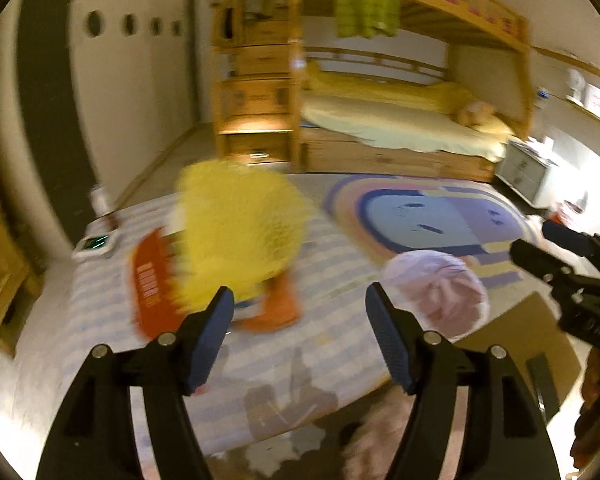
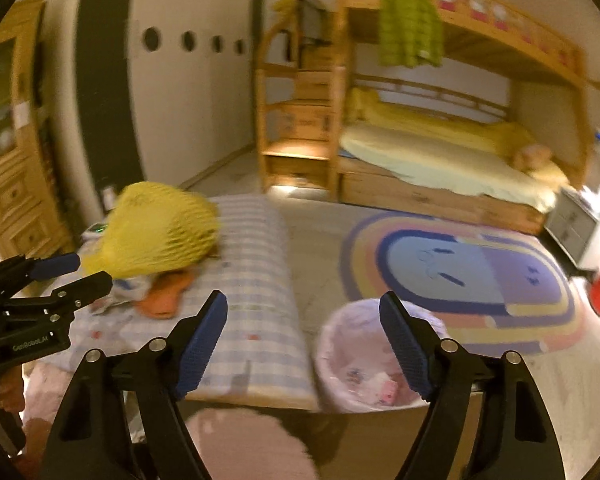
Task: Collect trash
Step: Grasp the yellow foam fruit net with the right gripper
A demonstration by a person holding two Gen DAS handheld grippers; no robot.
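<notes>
- Left gripper [image 1: 300, 308]: we hold it with the jaws spread wide and nothing between the blue pads, above the near edge of the mattress.
- Right gripper [image 2: 303, 314]: jaws likewise spread and empty, over the mattress's right edge and the bin beside it.
- Striped mattress [image 1: 332, 248]: pale blue-and-white checked cover, lying on the floor; it carries the items below.
- Yellow foam net [image 1: 240, 232]: a crumpled mesh sleeve, blurred, sitting toward the mattress's far left part, partly over the orange wrapper.
- Orange wrapper [image 1: 150, 292]: flat packet with printed lettering, lying under and beside the net; the lettering is too blurred to read.
- Waste bin [image 2: 374, 364]: lined with a pale pink bag, standing on the floor just beside the mattress's right edge; a few small scraps lie inside.
- Oval rug [image 2: 460, 276]: rainbow-banded, on the floor beyond the bin.
- Wooden bunk bed [image 2: 452, 152]: against the far wall, yellow bedding on the lower bunk, a green jacket [image 2: 410, 24] hanging from the upper rail.
</notes>
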